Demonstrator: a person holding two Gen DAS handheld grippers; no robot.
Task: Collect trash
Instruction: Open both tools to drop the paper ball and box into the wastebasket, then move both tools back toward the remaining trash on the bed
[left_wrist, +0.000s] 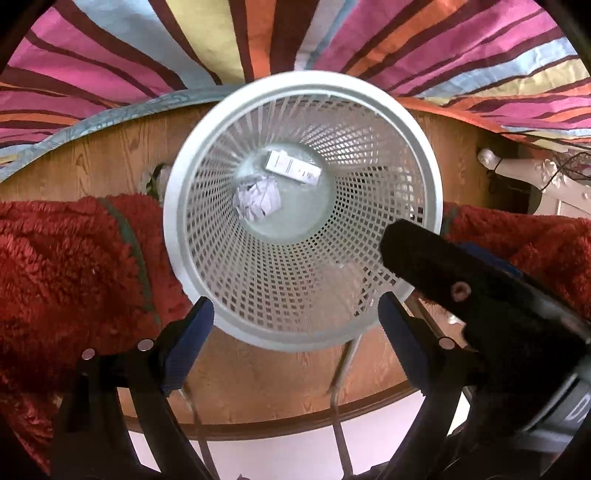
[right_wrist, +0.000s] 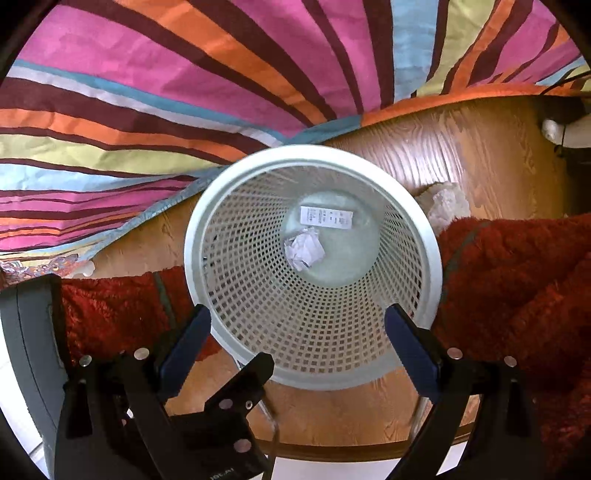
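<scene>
A: Basket (left_wrist: 177, 221) holds crumpled paper (left_wrist: 257, 201) centre, box (left_wrist: 292, 167) at twelve o'clock.
B: Both claws, left claw (left_wrist: 295, 325) and right claw (right_wrist: 297, 330), spread, empty. Risk?
A: Tissue (right_wrist: 448, 201) at two o'clock could get overlooked.

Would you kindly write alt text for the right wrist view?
A white mesh wastebasket stands on a wooden floor, holding a crumpled paper ball and a small printed box. The open right gripper hangs above it, between a red shaggy rug and a striped bedcover.
</scene>
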